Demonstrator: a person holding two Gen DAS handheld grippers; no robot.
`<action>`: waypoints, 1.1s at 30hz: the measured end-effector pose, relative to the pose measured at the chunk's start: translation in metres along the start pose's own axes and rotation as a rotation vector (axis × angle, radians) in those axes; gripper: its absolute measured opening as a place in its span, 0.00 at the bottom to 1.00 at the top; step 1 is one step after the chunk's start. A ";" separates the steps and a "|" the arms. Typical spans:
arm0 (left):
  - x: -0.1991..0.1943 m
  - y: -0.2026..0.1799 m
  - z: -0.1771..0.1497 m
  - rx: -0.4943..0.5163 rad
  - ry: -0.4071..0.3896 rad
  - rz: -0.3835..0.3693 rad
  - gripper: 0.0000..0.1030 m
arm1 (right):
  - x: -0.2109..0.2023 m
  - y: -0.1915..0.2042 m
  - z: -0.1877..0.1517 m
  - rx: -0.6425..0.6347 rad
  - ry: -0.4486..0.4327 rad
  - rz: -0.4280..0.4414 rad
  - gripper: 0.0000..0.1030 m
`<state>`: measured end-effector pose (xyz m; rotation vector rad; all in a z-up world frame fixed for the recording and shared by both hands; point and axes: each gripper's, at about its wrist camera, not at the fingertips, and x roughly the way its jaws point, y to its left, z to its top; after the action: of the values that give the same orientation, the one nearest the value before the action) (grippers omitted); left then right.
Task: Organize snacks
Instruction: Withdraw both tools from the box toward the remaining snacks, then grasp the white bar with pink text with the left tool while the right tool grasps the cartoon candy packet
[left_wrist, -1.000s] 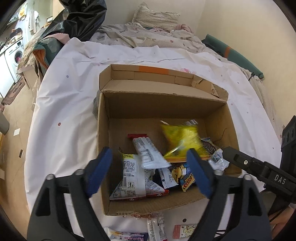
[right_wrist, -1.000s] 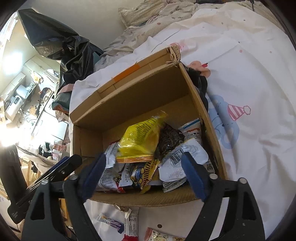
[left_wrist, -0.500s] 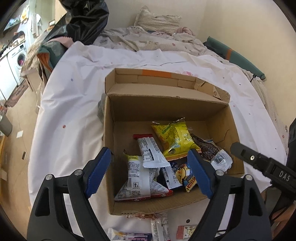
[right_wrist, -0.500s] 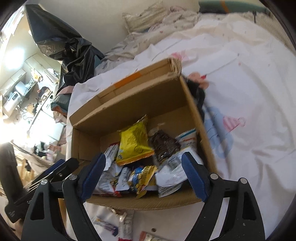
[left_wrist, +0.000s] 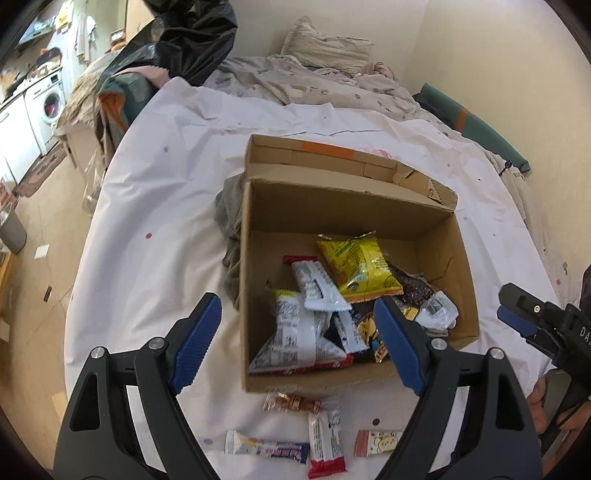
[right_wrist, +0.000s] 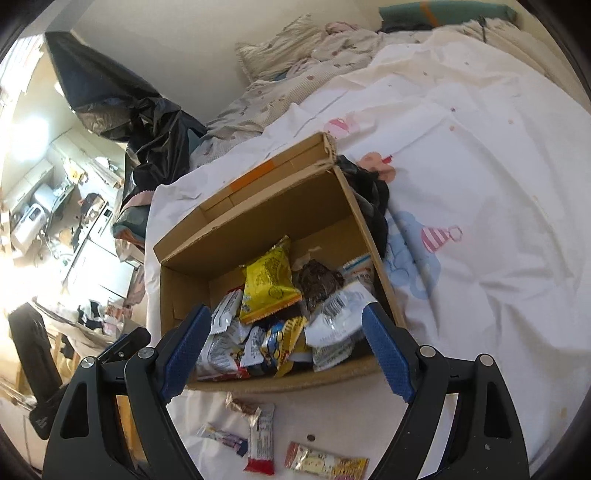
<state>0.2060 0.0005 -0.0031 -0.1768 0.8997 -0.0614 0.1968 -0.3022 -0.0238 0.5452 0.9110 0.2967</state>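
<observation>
- Your left gripper (left_wrist: 297, 339) is spread wide w/ nothing between the blue pads, hovering over the near-left corner of the cardboard box (left_wrist: 258, 295).
- Right gripper (right_wrist: 282, 350) is same deal: fingers apart, empty, above the box's near wall.
- Box sits open-top on the white sheet (left_wrist: 155, 229), flap w/ orange tape on the far side.
- Inside it the yellow snack bag (left_wrist: 360, 267) lies on top of the pile, long axis running from the far-left to the near-right, beside a white wrapper (left_wrist: 314, 286) pointing away from you.
- Still outside, on the sheet just in front of the box: copper-coloured pack (left_wrist: 291, 402) lying crosswise, red-tipped white bar (left_wrist: 325, 443) pointing toward the box, purple stick (left_wrist: 266, 448) and pink cartoon packet (left_wrist: 376, 437) both crosswise.
</observation>
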 end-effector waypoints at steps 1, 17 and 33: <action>-0.002 0.002 -0.002 -0.005 0.005 0.002 0.80 | -0.002 -0.001 -0.001 0.000 0.002 -0.001 0.84; 0.045 0.047 -0.119 -0.344 0.440 0.025 0.64 | -0.006 -0.020 -0.052 0.073 0.128 -0.022 0.84; 0.070 0.028 -0.132 -0.232 0.512 0.042 0.09 | 0.024 -0.023 -0.069 0.001 0.302 -0.122 0.84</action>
<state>0.1458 0.0026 -0.1430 -0.3678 1.4218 0.0401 0.1554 -0.2884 -0.0863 0.4499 1.2322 0.2727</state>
